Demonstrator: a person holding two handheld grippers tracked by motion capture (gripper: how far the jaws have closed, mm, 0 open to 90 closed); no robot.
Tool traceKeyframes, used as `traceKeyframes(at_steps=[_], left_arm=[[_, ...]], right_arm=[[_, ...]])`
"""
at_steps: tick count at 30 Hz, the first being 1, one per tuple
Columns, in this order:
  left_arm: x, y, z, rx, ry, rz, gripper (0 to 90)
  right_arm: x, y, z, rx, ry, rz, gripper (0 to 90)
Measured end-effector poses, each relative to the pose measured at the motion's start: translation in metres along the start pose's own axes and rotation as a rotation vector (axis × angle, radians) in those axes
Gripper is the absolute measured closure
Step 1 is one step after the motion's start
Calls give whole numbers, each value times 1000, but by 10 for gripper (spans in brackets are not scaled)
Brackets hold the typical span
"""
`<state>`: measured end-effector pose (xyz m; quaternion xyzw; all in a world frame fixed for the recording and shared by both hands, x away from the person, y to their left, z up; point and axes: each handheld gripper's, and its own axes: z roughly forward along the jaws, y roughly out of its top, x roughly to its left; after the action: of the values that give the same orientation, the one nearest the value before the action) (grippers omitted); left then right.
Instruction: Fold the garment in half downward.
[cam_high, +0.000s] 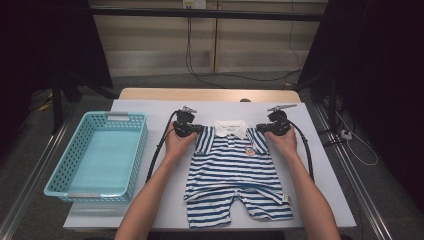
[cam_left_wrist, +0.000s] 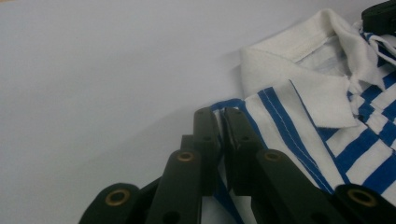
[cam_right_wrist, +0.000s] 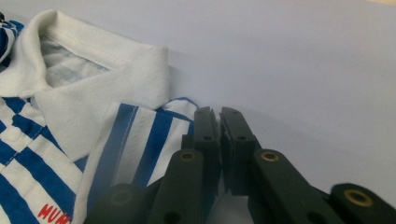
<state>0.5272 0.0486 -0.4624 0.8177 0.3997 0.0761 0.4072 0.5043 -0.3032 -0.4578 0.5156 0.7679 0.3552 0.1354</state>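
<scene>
Pinching each shoulder of a blue-and-white striped baby romper with a white collar (cam_high: 235, 167), we have the left gripper (cam_left_wrist: 220, 122) and right gripper (cam_right_wrist: 218, 120) clamped shut on the fabric. It lies flat on the white table (cam_high: 150, 107). The turquoise plastic basket (cam_high: 137, 150) sits empty; folding and stowing probably remain.

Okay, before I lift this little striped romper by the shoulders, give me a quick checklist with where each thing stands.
1. Left gripper shut on the romper shoulder: ok.
2. Right gripper shut on the other shoulder: ok, fabric edge sits between the fingers.
3. Romper flat, legs toward the person: ok.
4. Collar lying free between grippers: ok.
5. Basket ready on the left: ok.
6. Grip depth enough to hold: cannot tell.
</scene>
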Motion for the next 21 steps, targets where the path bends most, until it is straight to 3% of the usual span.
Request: traceKeyframes(at_steps=[2, 3, 4, 5, 6, 21], left_arm=[[3, 0, -1, -15, -6, -1, 846], [3, -1, -2, -29, -7, -23, 847], [5, 0, -3, -22, -9, -10, 848], [3, 0, -3, -41, -14, -30, 848], [5, 1, -5, -26, -6, 7, 849], [4, 10, -22, -113, 10, 1, 850]], right_arm=[[-2, 1, 0, -19, 7, -2, 864], [-2, 1, -2, -23, 17, 5, 865], [-3, 2, -2, -38, 23, -5, 865], [-3, 2, -4, -39, 19, 2, 865], [-4, 3, -5, -48, 18, -2, 866], [-4, 10, -17, -140, 37, -1, 866]])
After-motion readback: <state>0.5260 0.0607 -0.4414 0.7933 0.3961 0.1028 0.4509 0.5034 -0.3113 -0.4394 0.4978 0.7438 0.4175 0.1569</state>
